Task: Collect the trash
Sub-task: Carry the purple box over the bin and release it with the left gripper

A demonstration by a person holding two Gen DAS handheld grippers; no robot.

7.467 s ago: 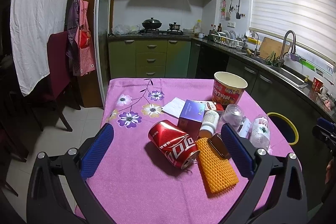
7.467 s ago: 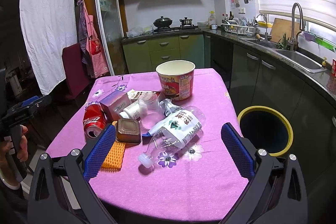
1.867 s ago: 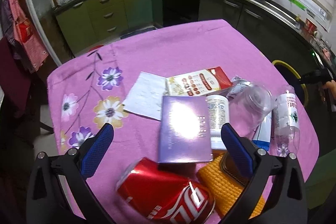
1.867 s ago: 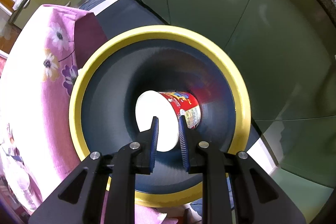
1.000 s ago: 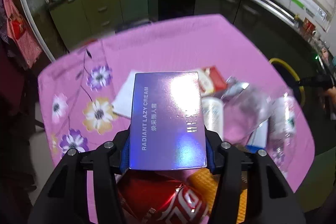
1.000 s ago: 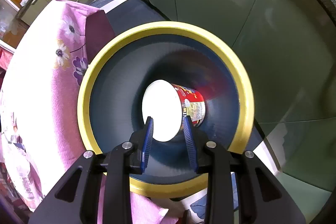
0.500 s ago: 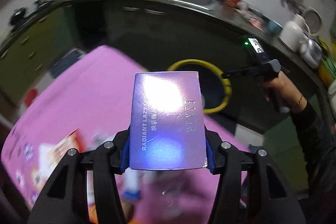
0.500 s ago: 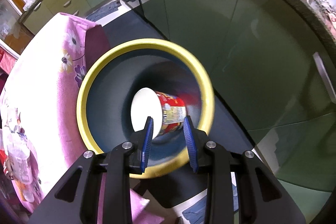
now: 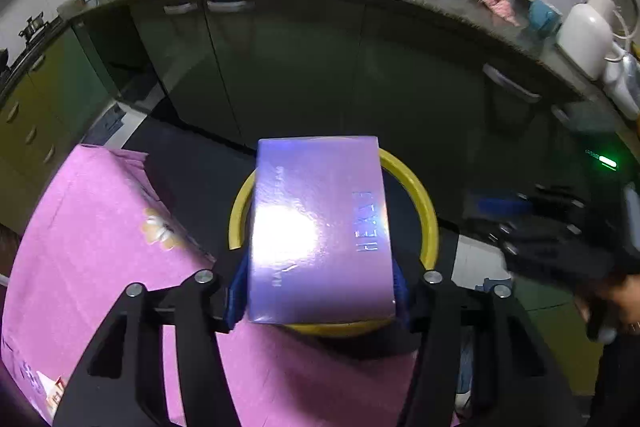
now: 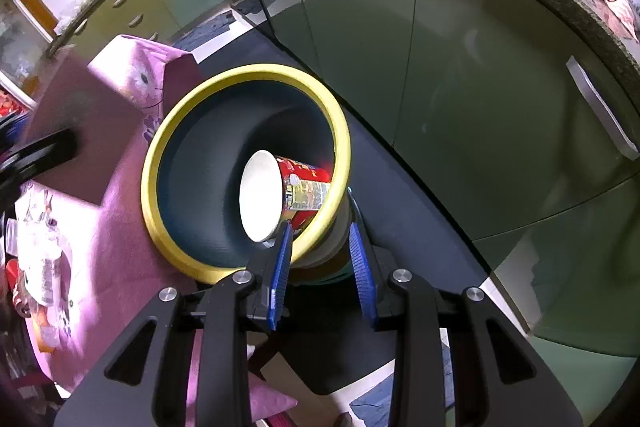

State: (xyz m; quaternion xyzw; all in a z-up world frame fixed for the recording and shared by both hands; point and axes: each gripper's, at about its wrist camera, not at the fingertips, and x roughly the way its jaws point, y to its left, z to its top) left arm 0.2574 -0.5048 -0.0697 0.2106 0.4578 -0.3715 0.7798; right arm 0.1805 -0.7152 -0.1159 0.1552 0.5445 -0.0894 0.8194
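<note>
A shiny purple box (image 9: pixel 320 227) sits between the blue pads of my left gripper (image 9: pixel 318 291), whose jaws are opening. The pads still touch its sides. The box hangs right above the yellow-rimmed bin (image 9: pixel 424 203), hiding most of the opening. In the right wrist view the bin (image 10: pixel 248 71) holds a red instant-noodle cup (image 10: pixel 280 195) lying on its side. My right gripper (image 10: pixel 320 231) hovers over the bin's near right rim. Its pads stand a narrow gap apart with nothing between them. The purple box (image 10: pixel 80 115) shows as a dark blur at the left.
The table with its pink floral cloth (image 9: pixel 100 247) reaches to the bin's left side. A plastic bottle (image 10: pixel 40 267) and other litter lie on it. Dark green cabinets (image 10: pixel 460 67) stand close behind the bin. A hand (image 9: pixel 616 299) holds the right gripper (image 9: pixel 540 227) beside the bin.
My left gripper has swung with the purple box from over the table to above the bin. My right gripper has drawn back and up from the bin's opening, toward the right.
</note>
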